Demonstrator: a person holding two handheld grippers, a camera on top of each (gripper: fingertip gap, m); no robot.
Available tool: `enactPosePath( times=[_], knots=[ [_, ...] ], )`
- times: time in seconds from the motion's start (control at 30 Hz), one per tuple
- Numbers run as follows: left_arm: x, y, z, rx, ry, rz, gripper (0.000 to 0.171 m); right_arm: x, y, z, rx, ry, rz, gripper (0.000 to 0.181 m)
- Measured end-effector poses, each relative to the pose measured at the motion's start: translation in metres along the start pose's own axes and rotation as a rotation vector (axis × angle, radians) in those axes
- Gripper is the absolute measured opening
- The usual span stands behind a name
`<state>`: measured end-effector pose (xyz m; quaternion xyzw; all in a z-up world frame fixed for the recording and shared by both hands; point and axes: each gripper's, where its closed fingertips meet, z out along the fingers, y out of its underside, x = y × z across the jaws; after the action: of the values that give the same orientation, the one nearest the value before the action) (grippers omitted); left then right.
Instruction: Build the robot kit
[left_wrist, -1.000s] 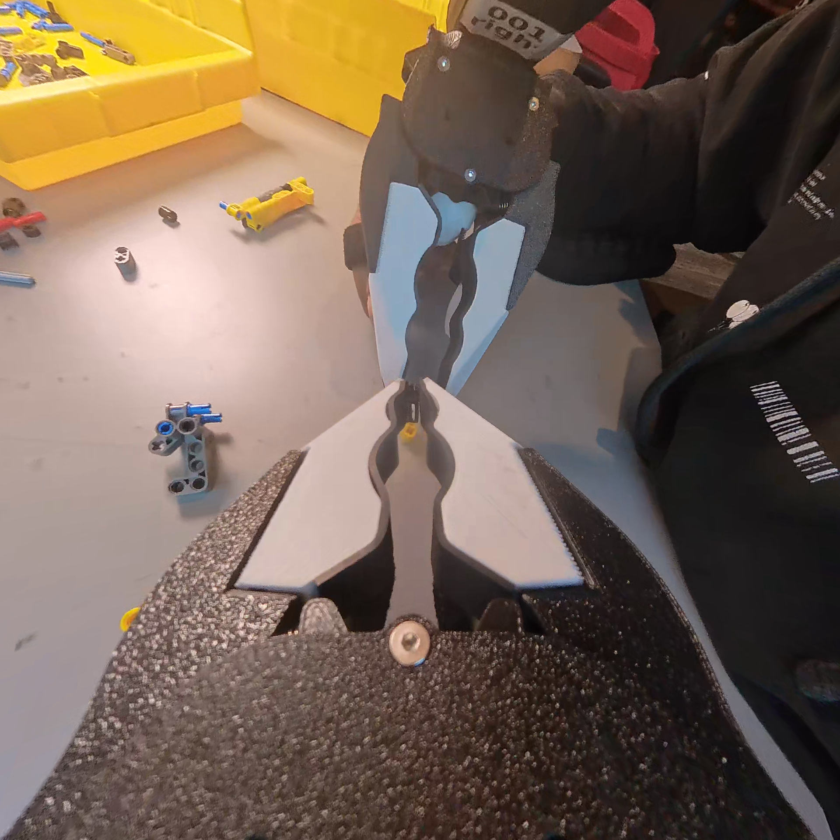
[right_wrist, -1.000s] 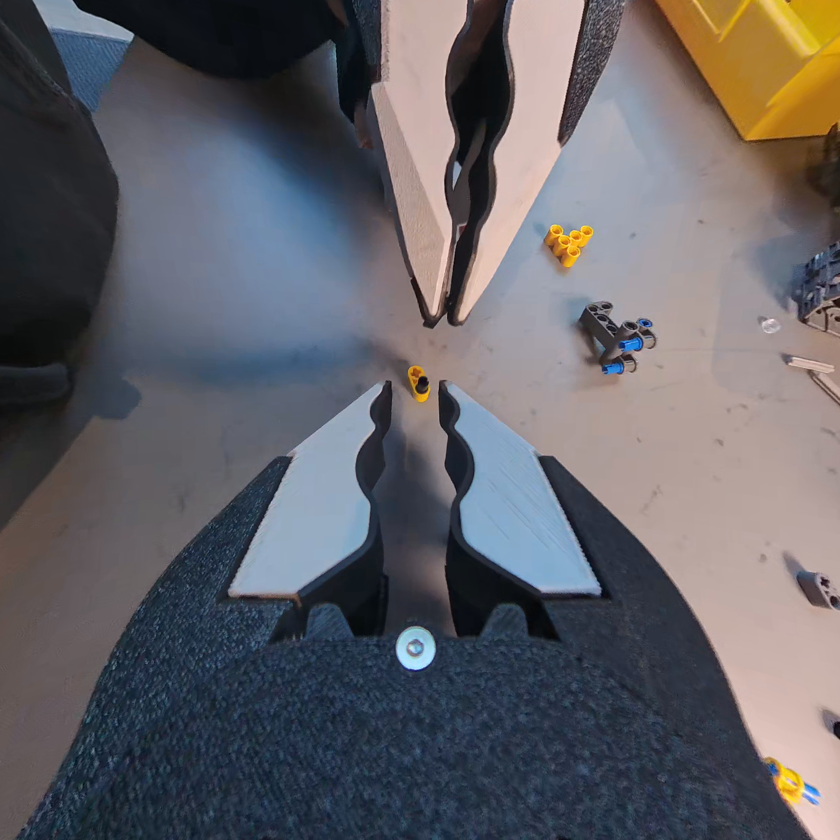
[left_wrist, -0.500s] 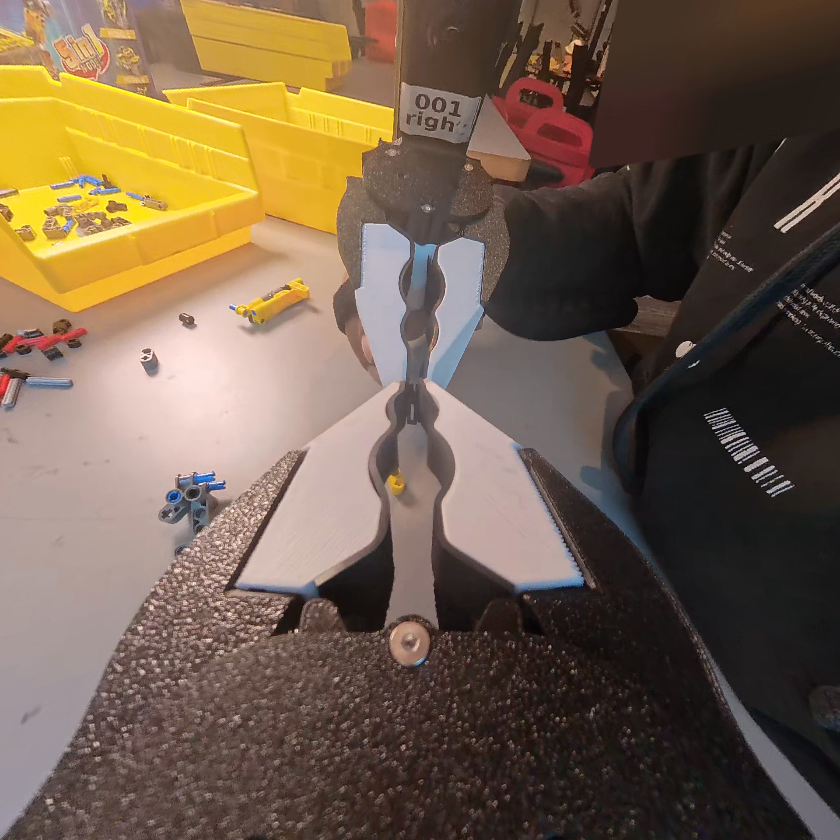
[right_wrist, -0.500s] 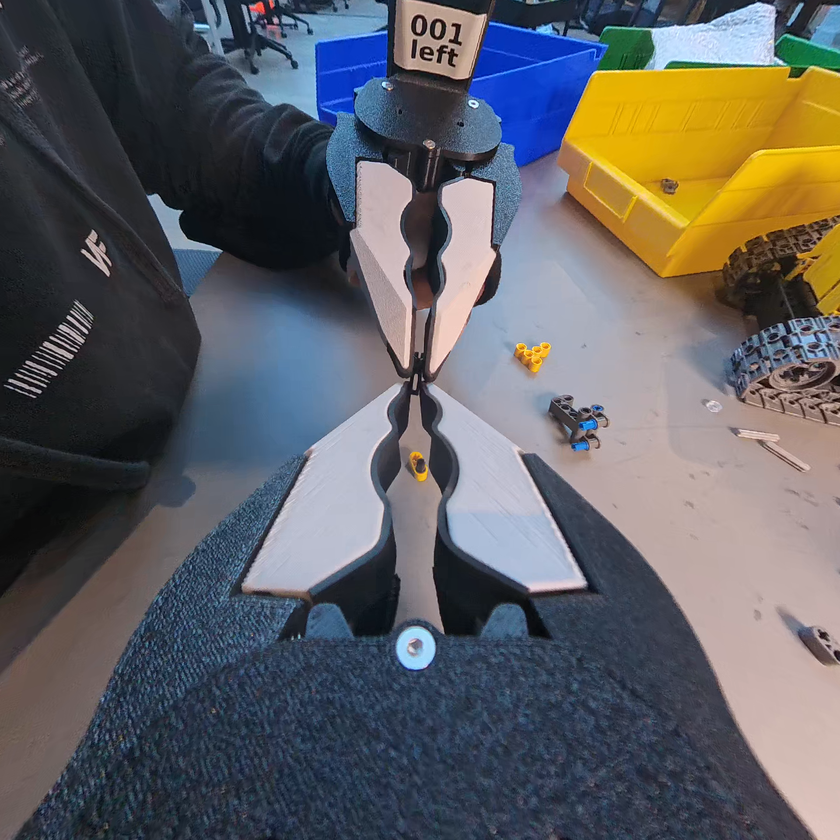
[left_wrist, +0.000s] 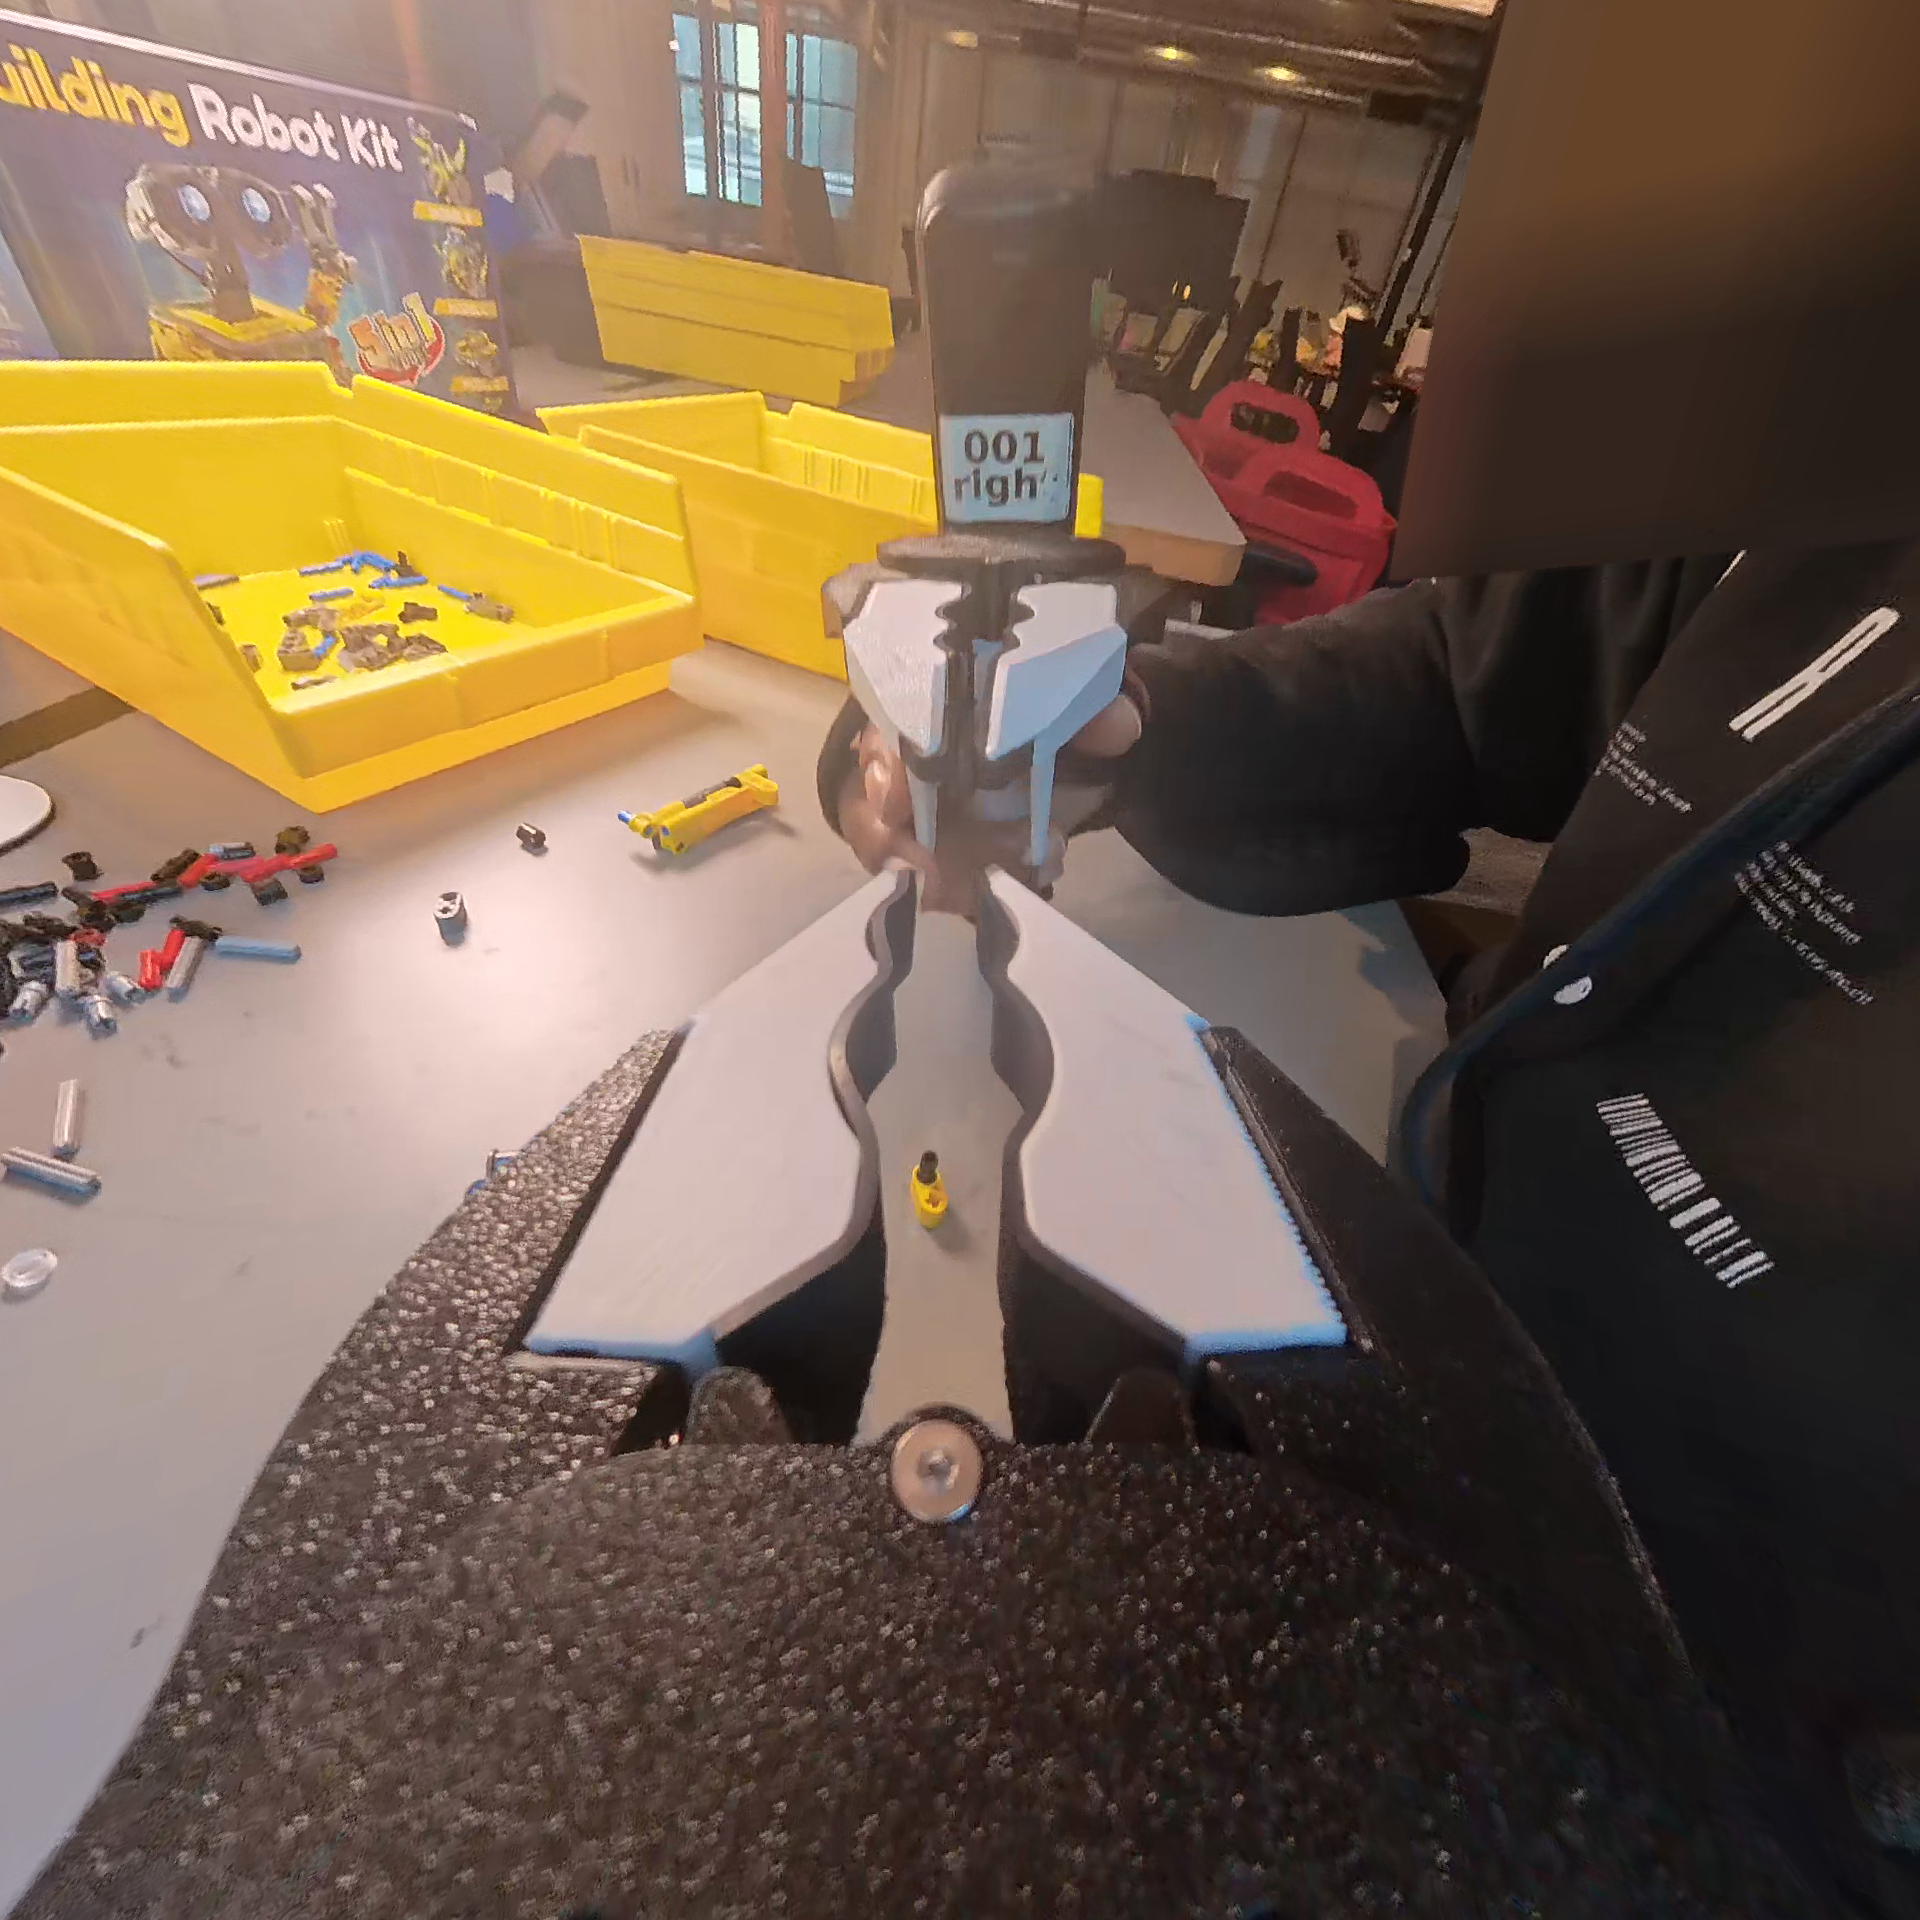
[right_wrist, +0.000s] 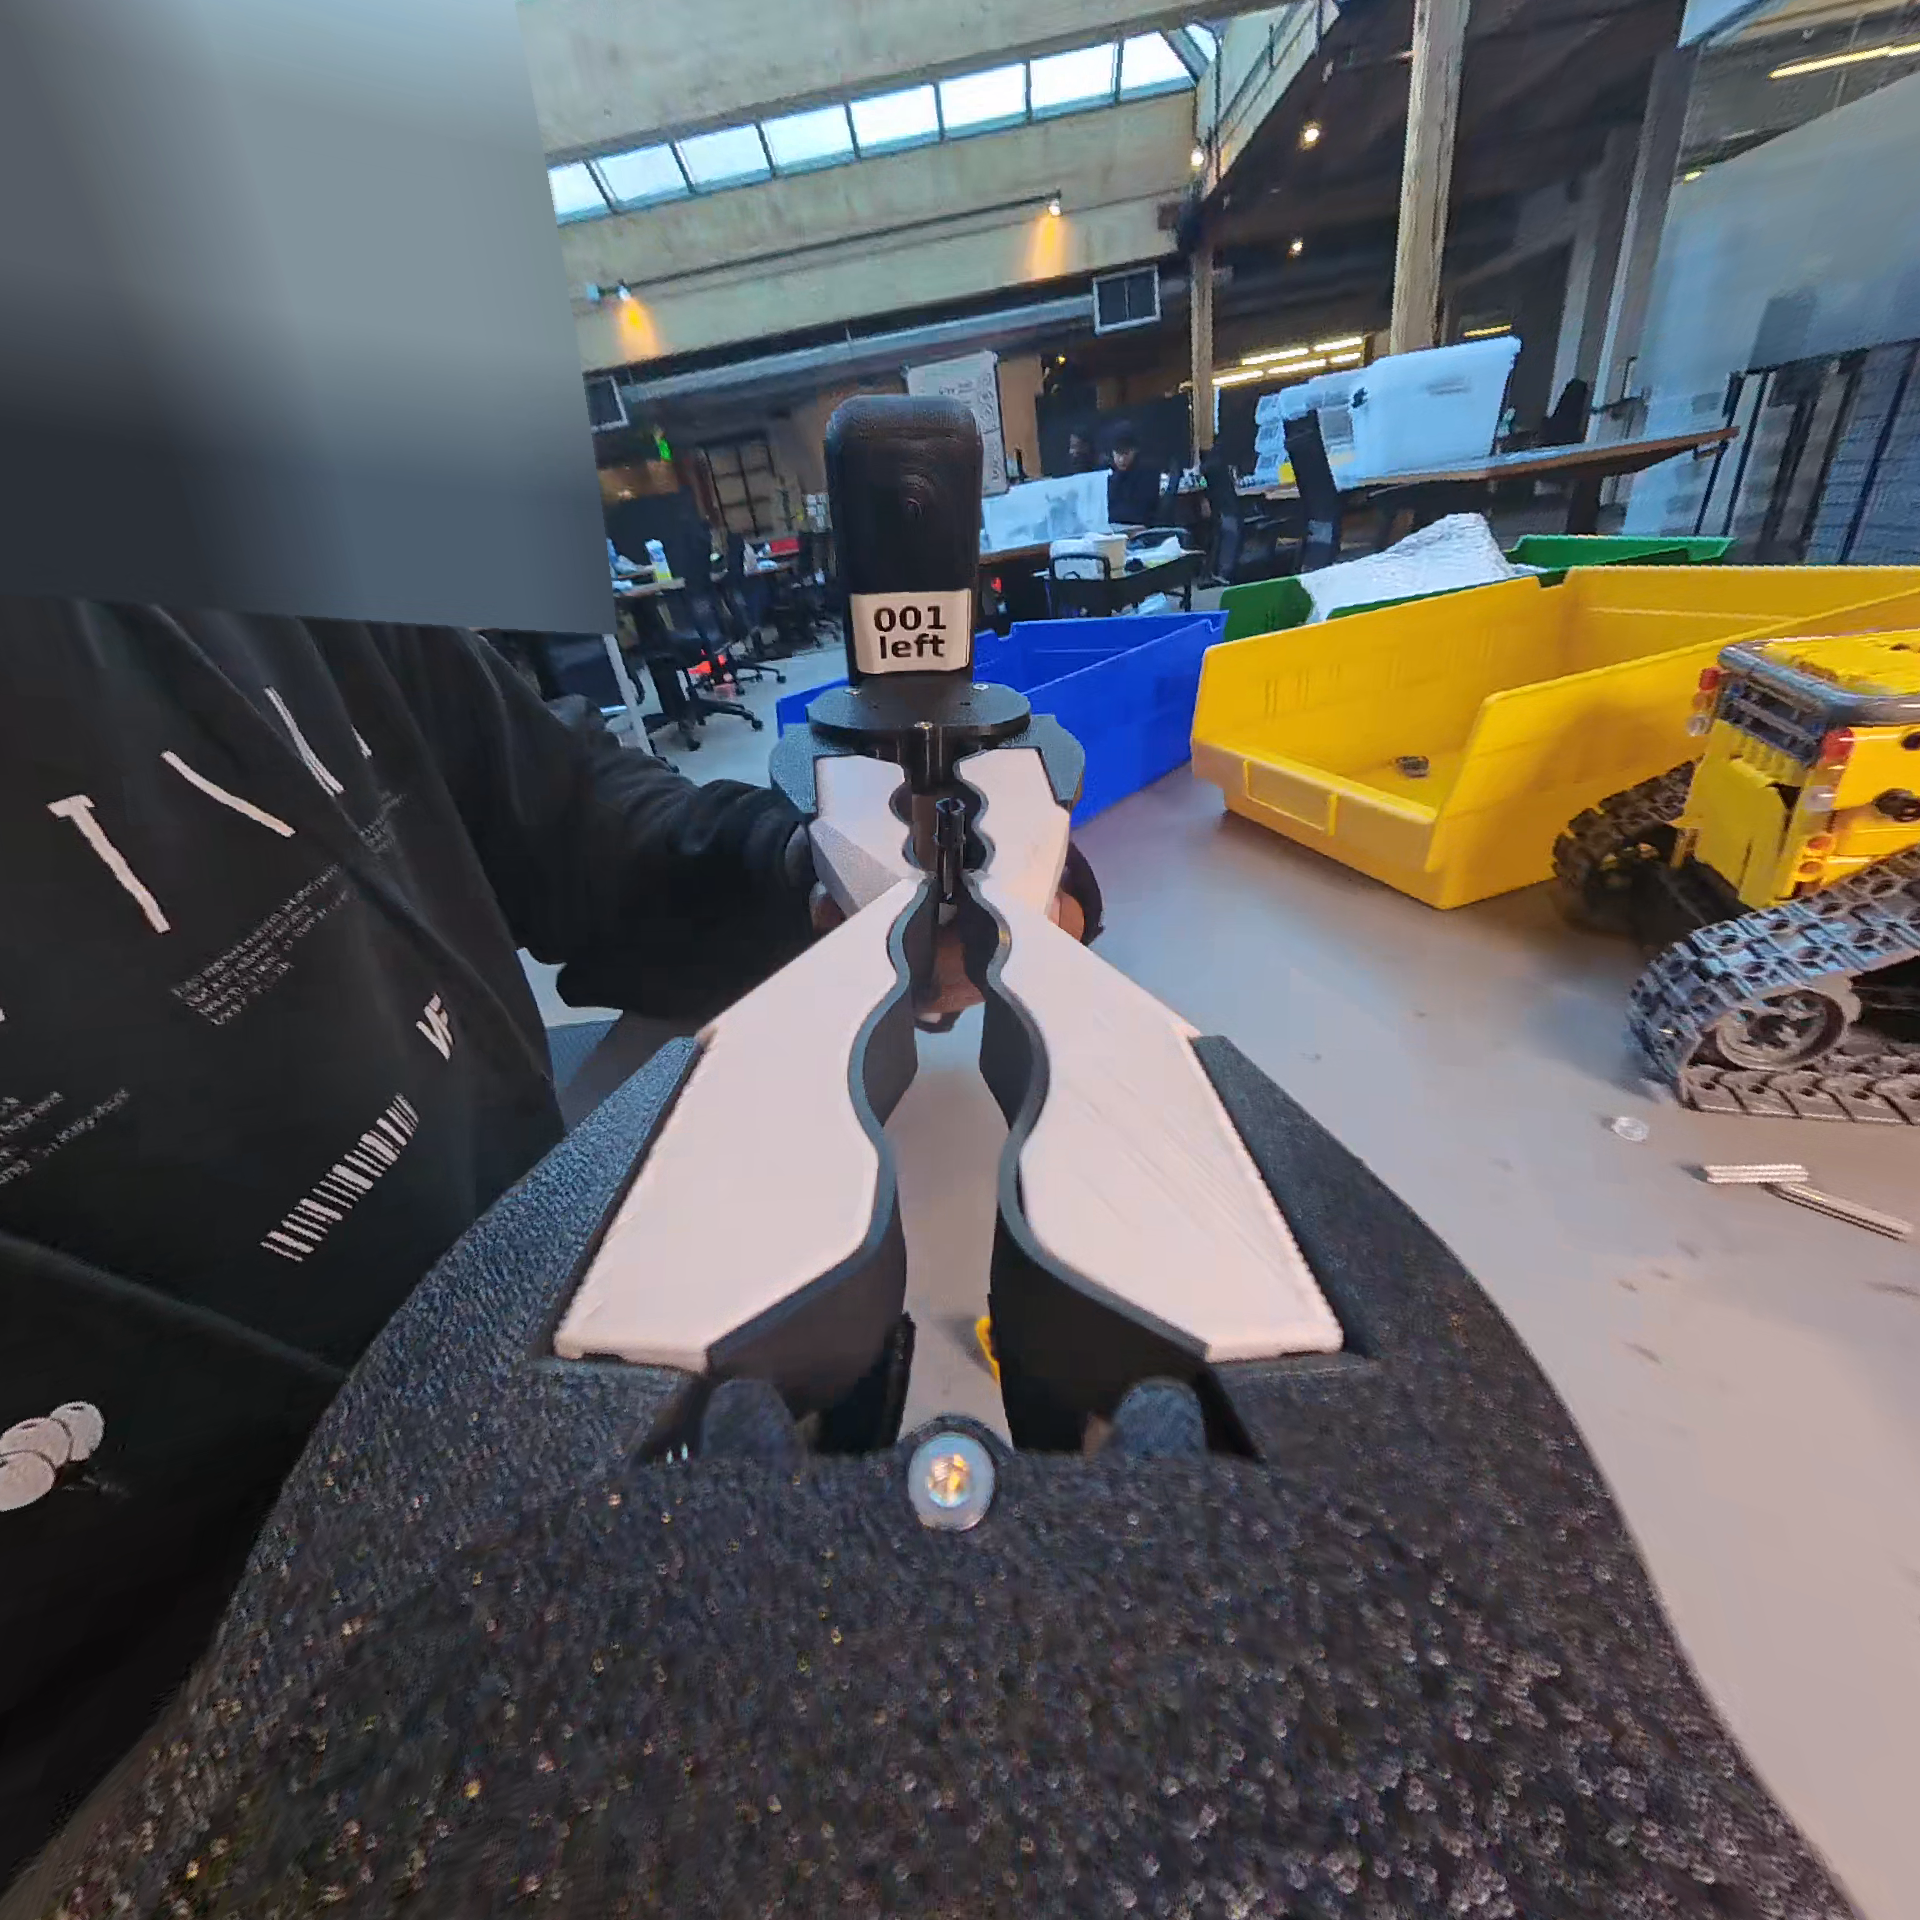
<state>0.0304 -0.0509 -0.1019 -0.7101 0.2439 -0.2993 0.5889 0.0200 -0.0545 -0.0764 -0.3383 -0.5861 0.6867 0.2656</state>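
Large open workshop hall: skylight strip and timber posts overhead, rows of desks and chairs far back. Work surface is a matte grey tabletop (left_wrist: 312, 1143).

Left side of the table: 2 yellow plastic storage bins, the nearer one (left_wrist: 156, 623) with loose small dark and blue parts on its floor. A printed cardboard kit box (left_wrist: 260, 208) stands behind them. In front of the bins lies a scatter of red, black and grey building pieces (left_wrist: 156, 914), and a short yellow-and-black assembly (left_wrist: 707, 805) lies apart from it.

Right side: a blue plastic bin (right_wrist: 1101, 665), another yellow bin (right_wrist: 1351, 727) and a yellow tracked model vehicle (right_wrist: 1787, 852).

The 2 grippers face each other tip to tip above the table, each held by a hand in a black sleeve (left_wrist: 1351, 748).

The right gripper (right_wrist: 945, 896) has its fingers pressed in on a thin black pin (right_wrist: 945, 836), which stands upright from the tips.

The left gripper (left_wrist: 943, 883) has its fingers parted by a narrow gap; nothing shows between them.

A small yellow connector with a black stub (left_wrist: 928, 1184) sits on the tabletop below, seen between the left fingers, touching neither gripper.
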Motion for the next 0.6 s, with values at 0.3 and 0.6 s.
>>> enactPosePath(
  times=[0.3,0.6],
  knots=[
    [-0.009,-0.016,-0.01,0.019,-0.195,0.23,0.007,0.009,0.001,0.005,0.041,0.034,0.127,0.004],
    [-0.018,-0.019,-0.016,-0.05,-0.405,0.577,0.002,0.02,0.001,0.013,0.124,0.046,0.417,0.004]
  ],
)
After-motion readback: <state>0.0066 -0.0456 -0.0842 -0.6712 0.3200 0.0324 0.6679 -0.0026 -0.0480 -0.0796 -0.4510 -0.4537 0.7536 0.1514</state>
